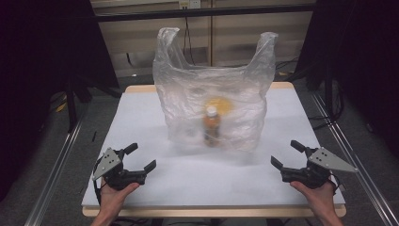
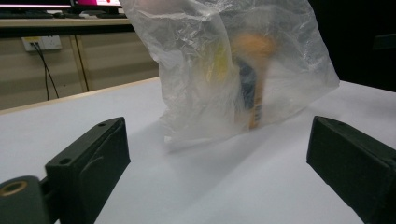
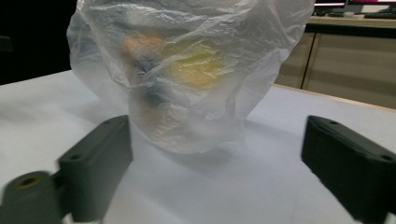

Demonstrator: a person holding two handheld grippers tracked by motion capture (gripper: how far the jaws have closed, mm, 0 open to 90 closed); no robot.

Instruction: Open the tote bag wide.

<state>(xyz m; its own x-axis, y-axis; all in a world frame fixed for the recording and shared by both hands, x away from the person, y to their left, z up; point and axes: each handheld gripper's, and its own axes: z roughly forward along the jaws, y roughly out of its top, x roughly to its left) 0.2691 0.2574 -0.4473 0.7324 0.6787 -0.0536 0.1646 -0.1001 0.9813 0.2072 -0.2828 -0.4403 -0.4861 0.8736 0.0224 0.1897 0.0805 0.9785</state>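
A clear plastic carrier bag (image 1: 214,94) stands upright in the middle of the white table (image 1: 141,117), its two handles sticking up. Inside it I see a brown bottle with a white cap (image 1: 211,125) and a yellow item (image 1: 221,104) behind it. My left gripper (image 1: 140,157) rests near the front left edge, open and empty, aimed at the bag (image 2: 224,65). My right gripper (image 1: 287,154) sits at the front right, also open and empty, with the bag (image 3: 187,70) ahead of its jaws. Both are well short of the bag.
Metal rails run along both sides of the table (image 1: 61,155). Dark stands (image 1: 70,99) and cables sit on the floor to the left and right. Wooden cabinets (image 1: 211,37) line the wall behind. Bare table surface lies between the grippers and the bag.
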